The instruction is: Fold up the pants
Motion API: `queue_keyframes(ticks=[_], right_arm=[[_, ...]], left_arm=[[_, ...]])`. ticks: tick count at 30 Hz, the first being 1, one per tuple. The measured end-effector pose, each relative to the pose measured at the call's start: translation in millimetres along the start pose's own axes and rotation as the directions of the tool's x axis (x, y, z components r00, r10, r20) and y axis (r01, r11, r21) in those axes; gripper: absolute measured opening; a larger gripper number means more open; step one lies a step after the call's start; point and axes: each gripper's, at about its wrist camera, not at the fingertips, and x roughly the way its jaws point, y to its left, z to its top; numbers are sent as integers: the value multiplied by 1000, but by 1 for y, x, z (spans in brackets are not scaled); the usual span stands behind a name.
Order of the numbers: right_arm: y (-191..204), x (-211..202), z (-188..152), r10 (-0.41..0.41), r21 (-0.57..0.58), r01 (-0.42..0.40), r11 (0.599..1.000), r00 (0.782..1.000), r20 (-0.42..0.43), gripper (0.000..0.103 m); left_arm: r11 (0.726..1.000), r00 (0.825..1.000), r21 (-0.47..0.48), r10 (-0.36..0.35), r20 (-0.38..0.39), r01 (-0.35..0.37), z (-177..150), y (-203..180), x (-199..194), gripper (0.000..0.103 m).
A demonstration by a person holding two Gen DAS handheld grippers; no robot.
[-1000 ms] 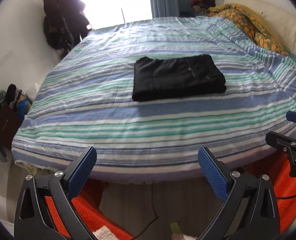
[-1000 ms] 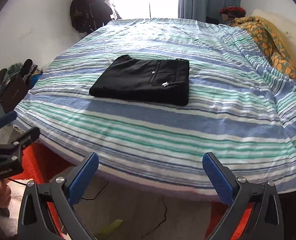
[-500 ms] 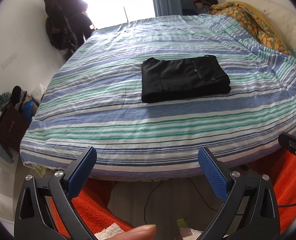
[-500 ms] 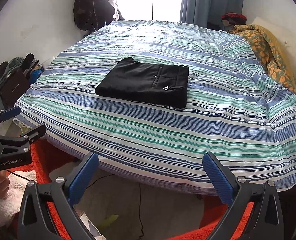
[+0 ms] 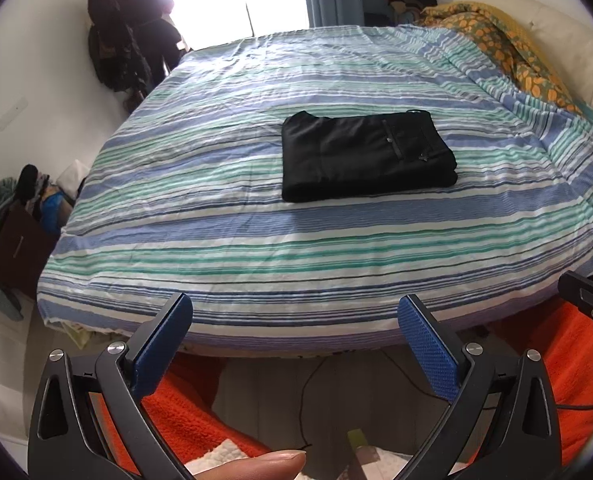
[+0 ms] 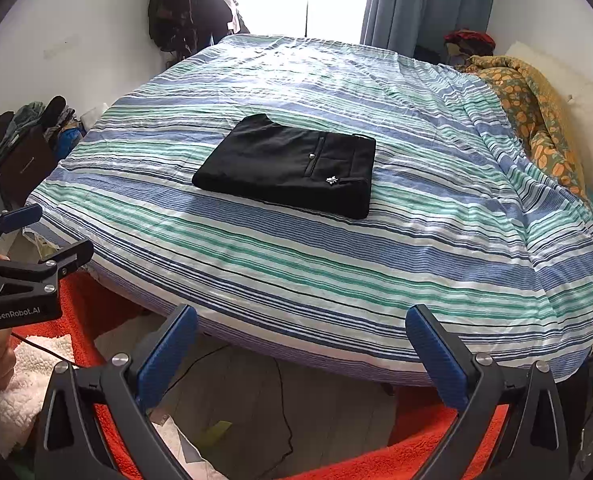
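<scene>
Black pants lie folded into a flat rectangle on the striped bed; they also show in the right wrist view. My left gripper is open and empty, held off the bed's near edge, well short of the pants. My right gripper is open and empty, also off the near edge. The left gripper shows at the left of the right wrist view; part of the right gripper shows at the right edge of the left wrist view.
An orange patterned blanket and a cream pillow lie at the bed's right. Dark clothes hang by the window. A clutter pile sits left of the bed. An orange rug and a cable lie on the floor.
Both grippers have drawn back and away from the bed, staying open. The pants have not moved. A fingertip has come into the bottom of the left wrist view.
</scene>
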Motion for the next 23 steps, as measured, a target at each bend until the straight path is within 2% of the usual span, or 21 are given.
queue_keyframes(ticks=[5,18,23], right_arm=[[4,4,-2,-4,-15,4,1000,999,-38,103],[4,5,-4,-10,-6,9,1000,999,-39,103],[4,6,-4,-9,-4,8,1000,999,-38,103]], left_arm=[[1000,1000,7,-16,-14,17,1,0,-1,102],[999,999,6,-36,-21,36,0,0,0,102],[1000,1000,15,-23,-7,23,-2,-4,-1,102]])
